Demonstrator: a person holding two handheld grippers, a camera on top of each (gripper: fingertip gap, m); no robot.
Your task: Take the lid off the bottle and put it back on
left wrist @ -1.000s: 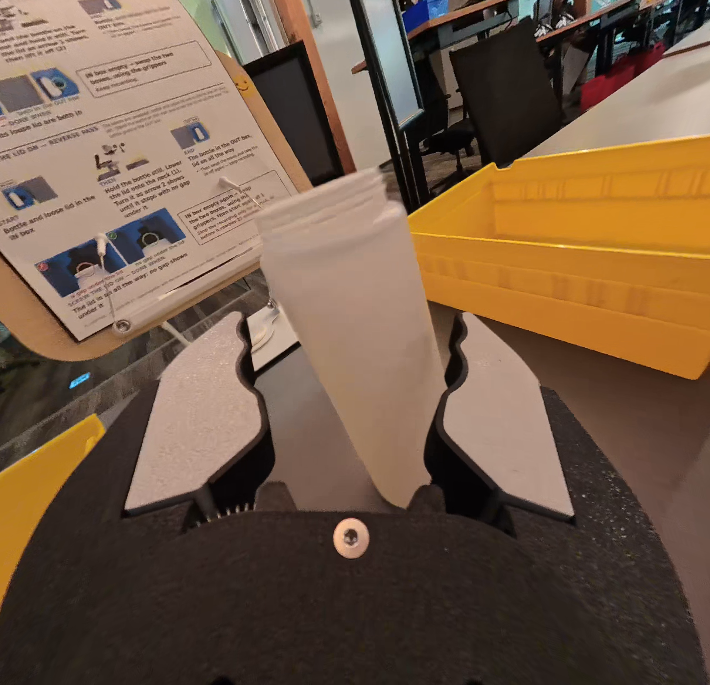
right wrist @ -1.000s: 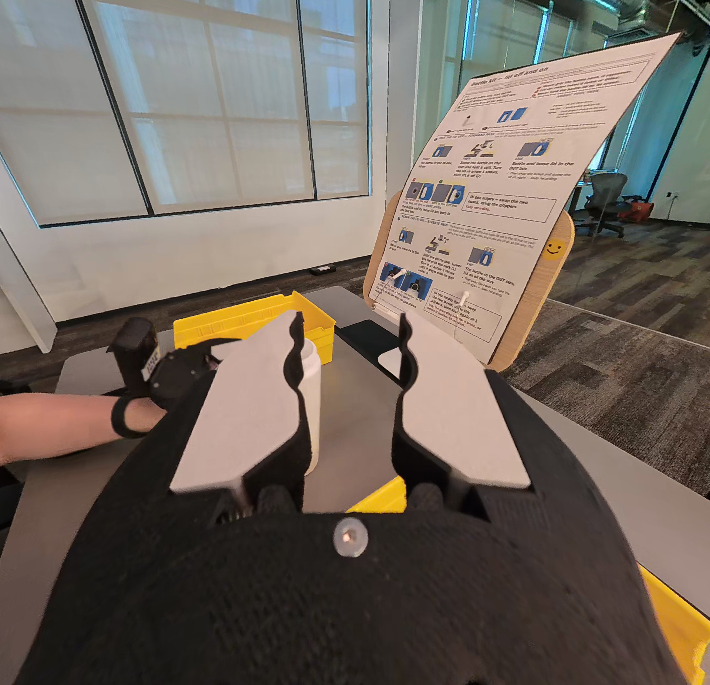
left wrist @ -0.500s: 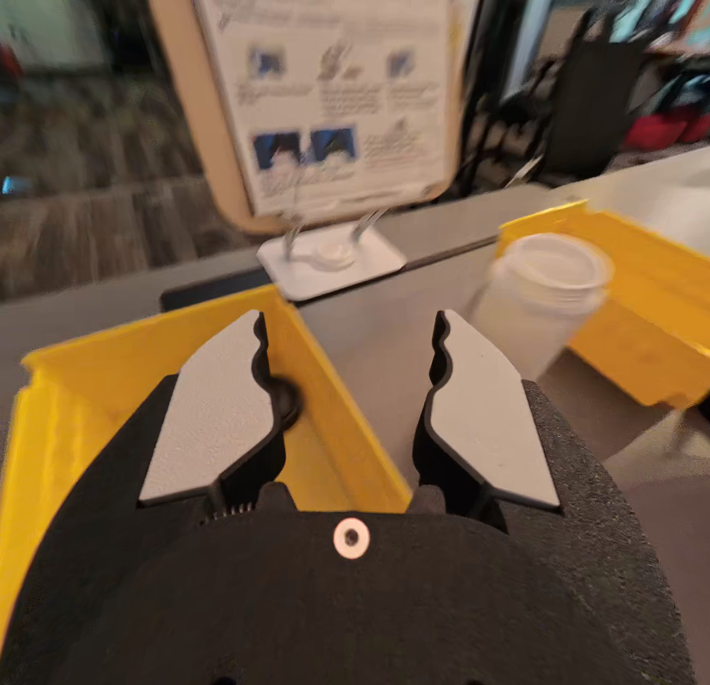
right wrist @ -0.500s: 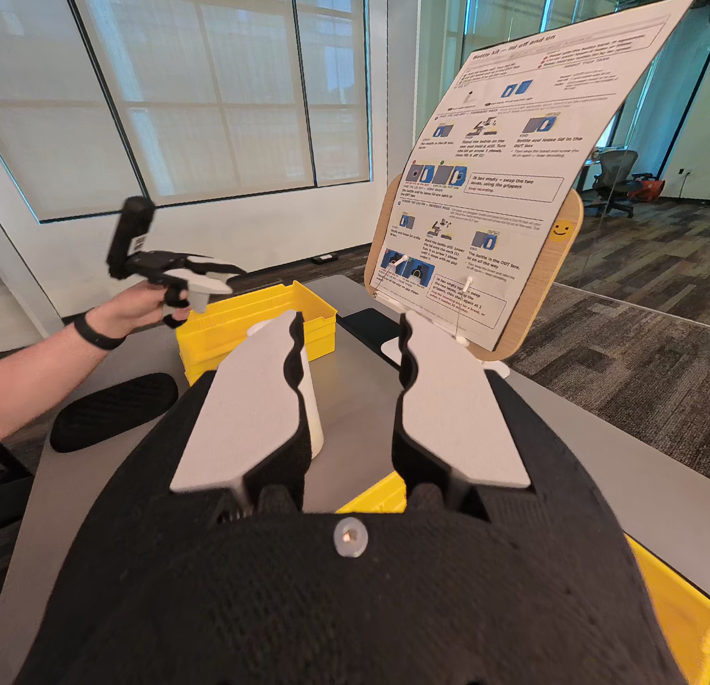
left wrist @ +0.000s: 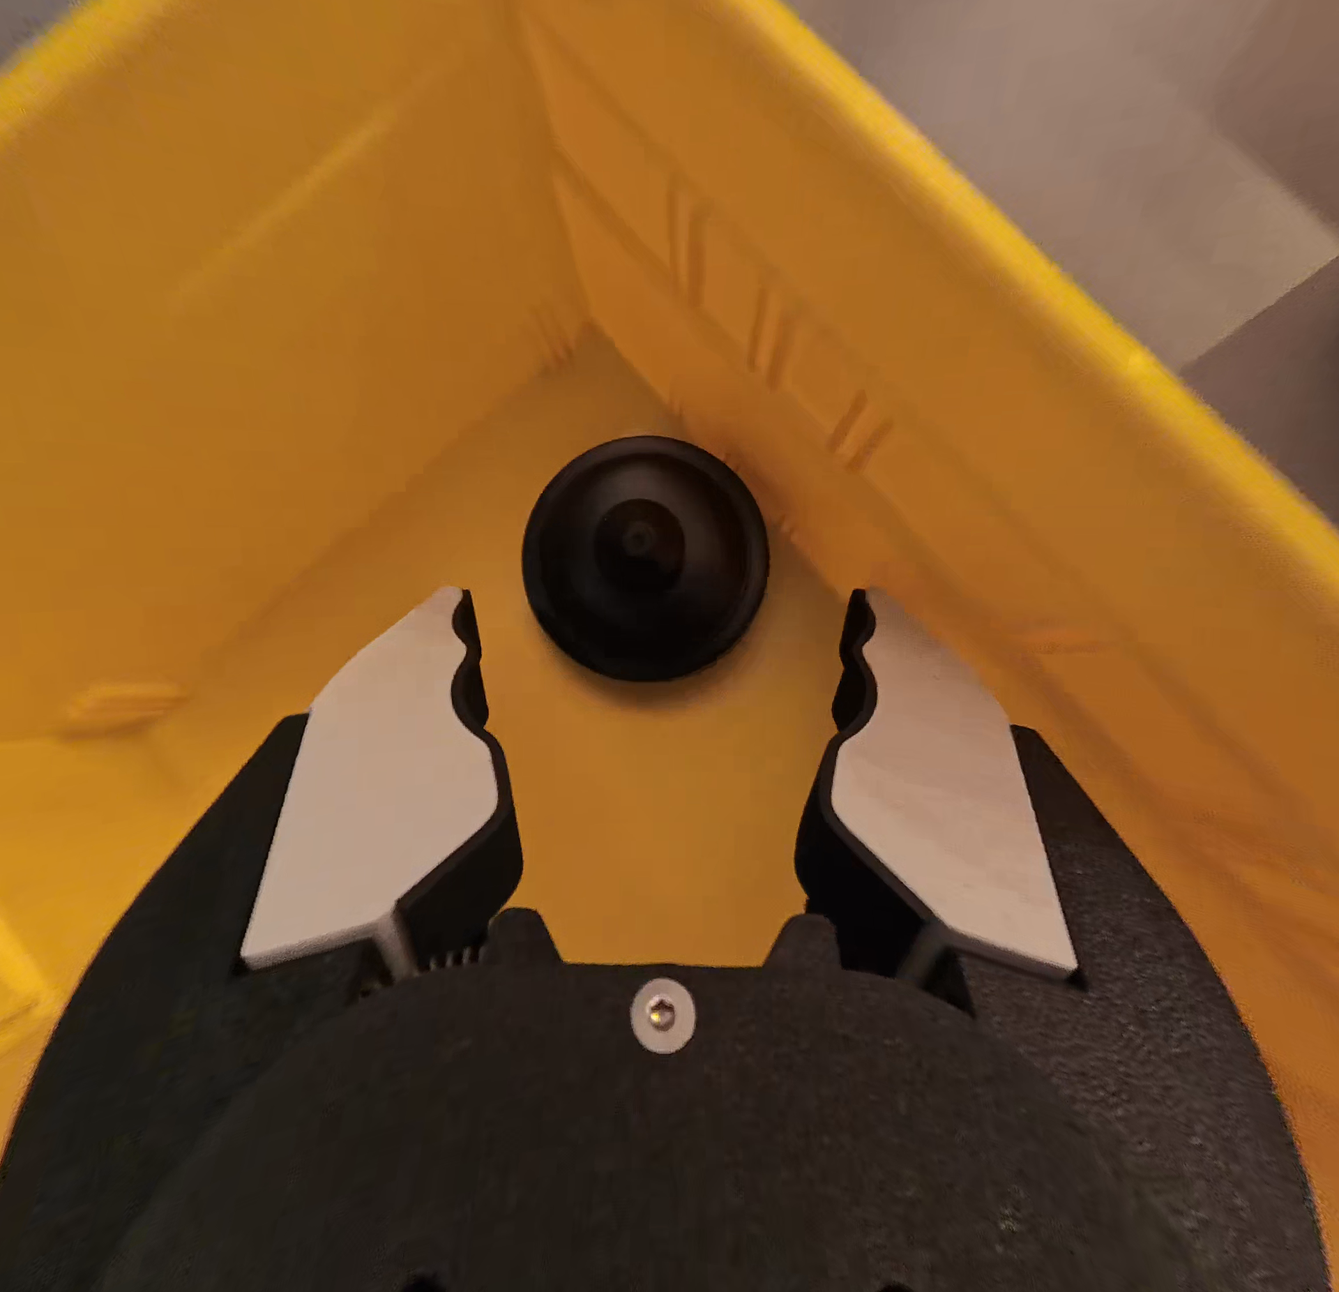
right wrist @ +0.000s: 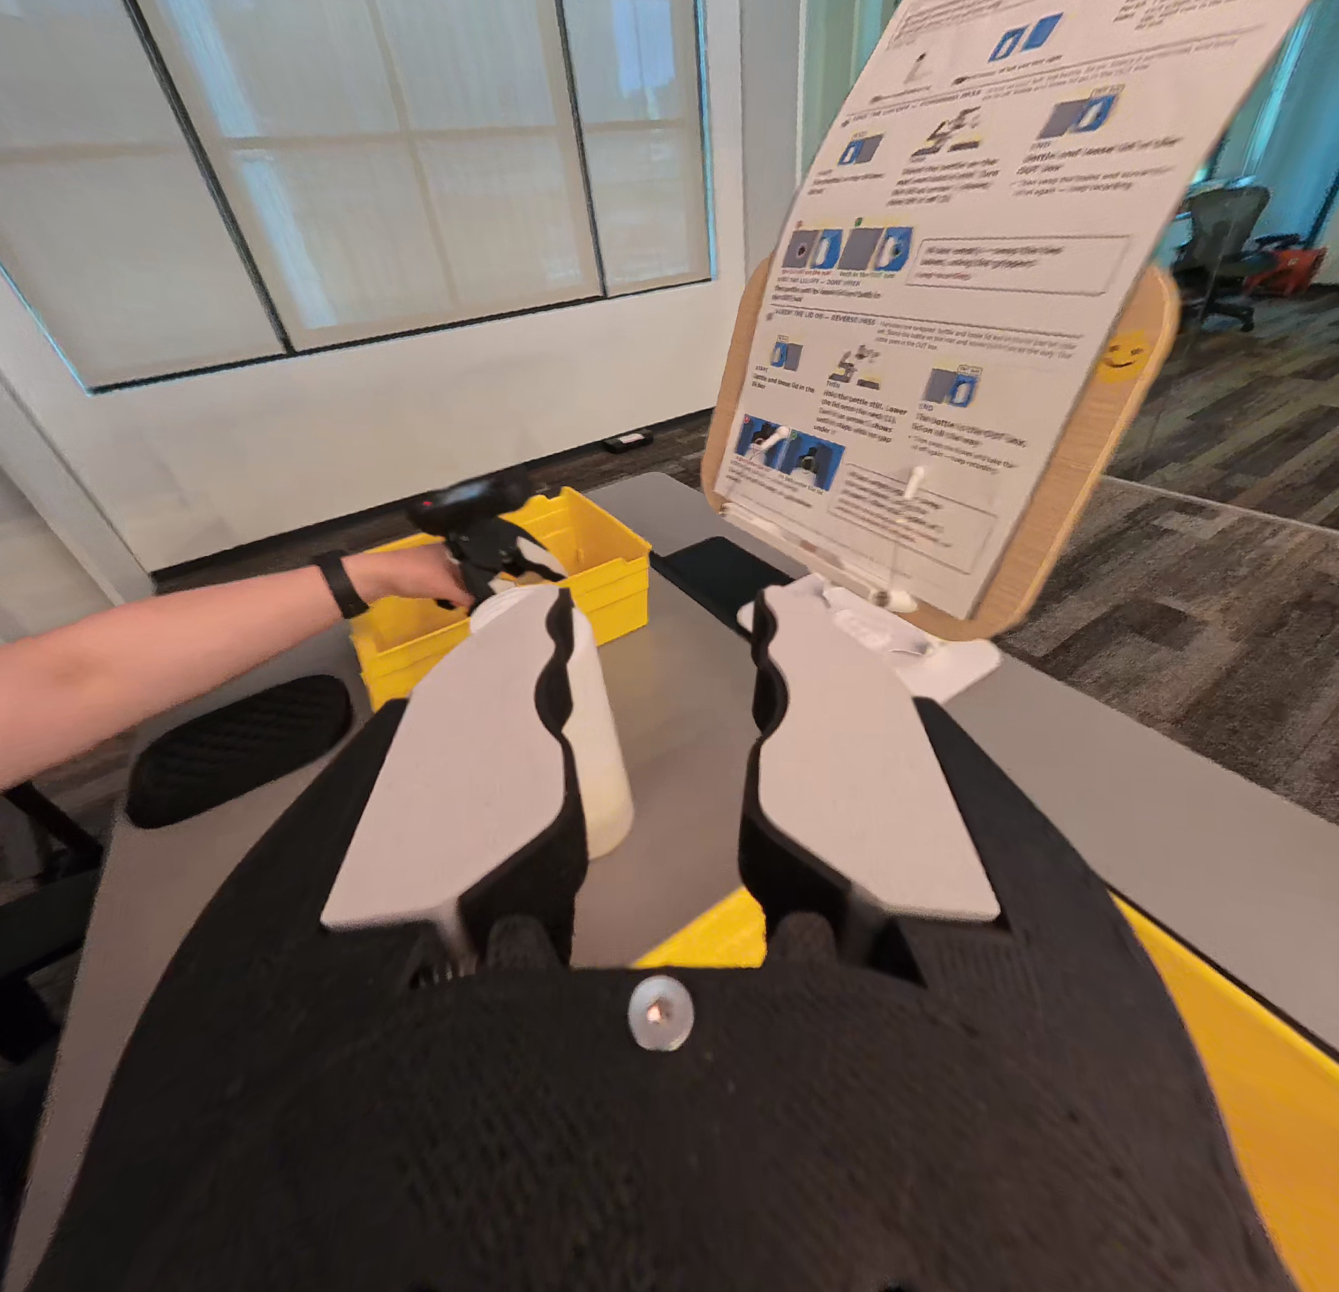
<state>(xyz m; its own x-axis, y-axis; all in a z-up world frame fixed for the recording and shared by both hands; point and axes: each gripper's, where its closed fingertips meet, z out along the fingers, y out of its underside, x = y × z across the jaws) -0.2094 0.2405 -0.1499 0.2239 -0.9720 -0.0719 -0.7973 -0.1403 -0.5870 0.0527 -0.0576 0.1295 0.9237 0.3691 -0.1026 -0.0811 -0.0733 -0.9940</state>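
While my right gripper (right wrist: 659, 648) idles spread by the bottle (right wrist: 594, 735), lid (left wrist: 645, 558) lies flat dead ahead of my spread left gripper (left wrist: 659, 605), in the bin (left wrist: 290, 279) corner.

Smooth black plastic lid (left wrist: 645, 558), glossy yellow plastic bin (left wrist: 290, 242), seemingly matt white bottle (right wrist: 598, 742)

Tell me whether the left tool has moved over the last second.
Yes. The left tool swung from the white bottle down into the yellow bin, toward the black lid.
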